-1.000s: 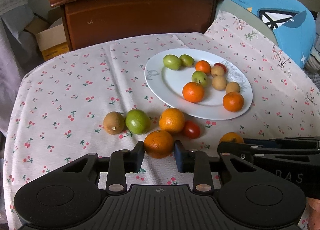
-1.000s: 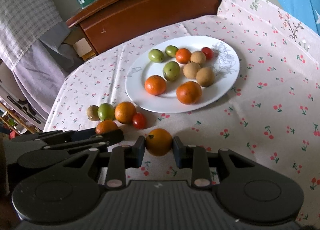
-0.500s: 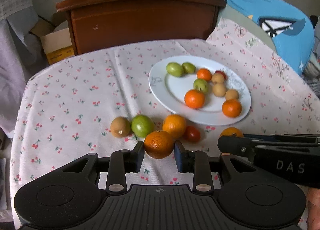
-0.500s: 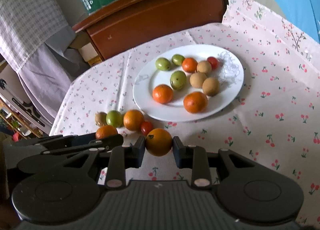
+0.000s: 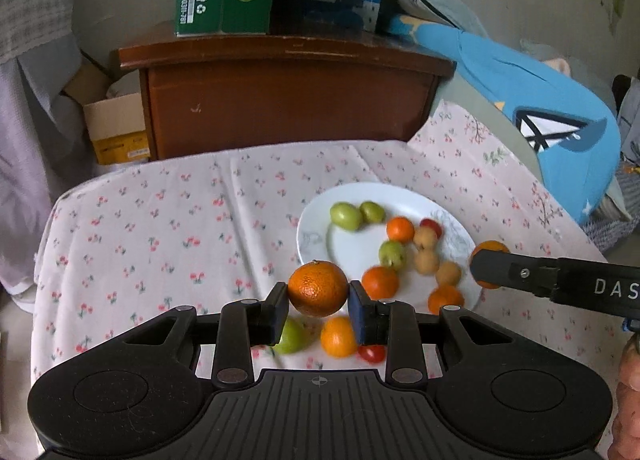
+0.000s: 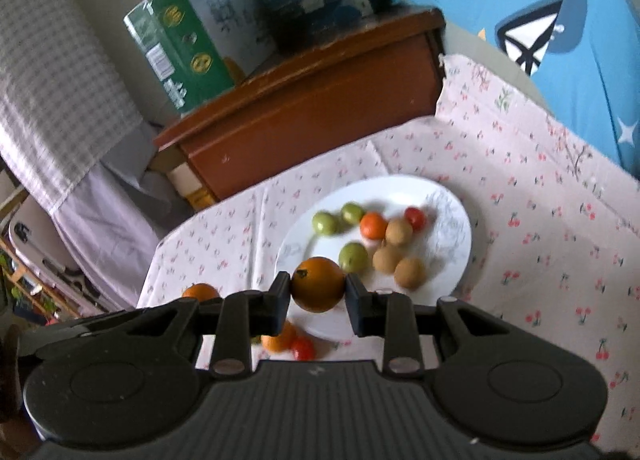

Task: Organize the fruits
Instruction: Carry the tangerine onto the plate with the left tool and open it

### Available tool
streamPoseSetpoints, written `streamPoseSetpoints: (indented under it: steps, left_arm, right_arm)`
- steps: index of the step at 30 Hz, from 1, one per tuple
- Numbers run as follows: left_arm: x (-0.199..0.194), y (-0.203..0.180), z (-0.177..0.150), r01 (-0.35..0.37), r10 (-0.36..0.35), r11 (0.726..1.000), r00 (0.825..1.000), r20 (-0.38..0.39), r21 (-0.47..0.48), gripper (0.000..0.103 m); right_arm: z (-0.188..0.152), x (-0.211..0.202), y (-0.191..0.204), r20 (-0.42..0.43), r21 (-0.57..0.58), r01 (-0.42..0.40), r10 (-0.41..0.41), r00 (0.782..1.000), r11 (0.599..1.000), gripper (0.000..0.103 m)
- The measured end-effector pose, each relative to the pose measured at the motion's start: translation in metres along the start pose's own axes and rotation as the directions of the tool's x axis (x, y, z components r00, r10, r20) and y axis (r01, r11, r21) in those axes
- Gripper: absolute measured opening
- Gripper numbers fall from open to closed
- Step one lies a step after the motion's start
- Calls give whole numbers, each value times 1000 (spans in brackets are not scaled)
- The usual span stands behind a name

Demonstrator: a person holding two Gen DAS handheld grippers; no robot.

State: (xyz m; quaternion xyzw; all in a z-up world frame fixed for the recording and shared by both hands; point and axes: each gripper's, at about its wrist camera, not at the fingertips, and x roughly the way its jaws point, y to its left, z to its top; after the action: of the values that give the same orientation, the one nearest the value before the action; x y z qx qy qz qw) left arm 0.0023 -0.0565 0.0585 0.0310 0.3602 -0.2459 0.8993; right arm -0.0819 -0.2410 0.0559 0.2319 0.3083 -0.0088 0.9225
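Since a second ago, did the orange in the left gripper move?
Yes. The orange in the left gripper went up off the tablecloth; it now hangs level with the white plate's near rim.

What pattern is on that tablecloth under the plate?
Small red cherries with green stems, scattered over the pale pink fabric tablecloth. It shows best in the left wrist view.

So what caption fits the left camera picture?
Left gripper holds an orange above the white plate of fruit.
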Motion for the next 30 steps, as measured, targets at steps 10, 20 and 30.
streamPoseSetpoints:
  steps: [10,20,30]
  left_arm:
    - [26,-3,23,4,-4,1000,1000,-7,25,29]
    - [60,-6,36,10,-9,1000,998,-54,29,29]
    - [81,-11,43,13,-10,999,997,-71,36,29]
  right_arm:
    - [9,20,-7,2,25,18,-18,1000,1000,29]
    - [11,45,-19,-34,78,43,-41,999,996,29]
    - [10,62,-23,-55,89,74,-69,996,993,32]
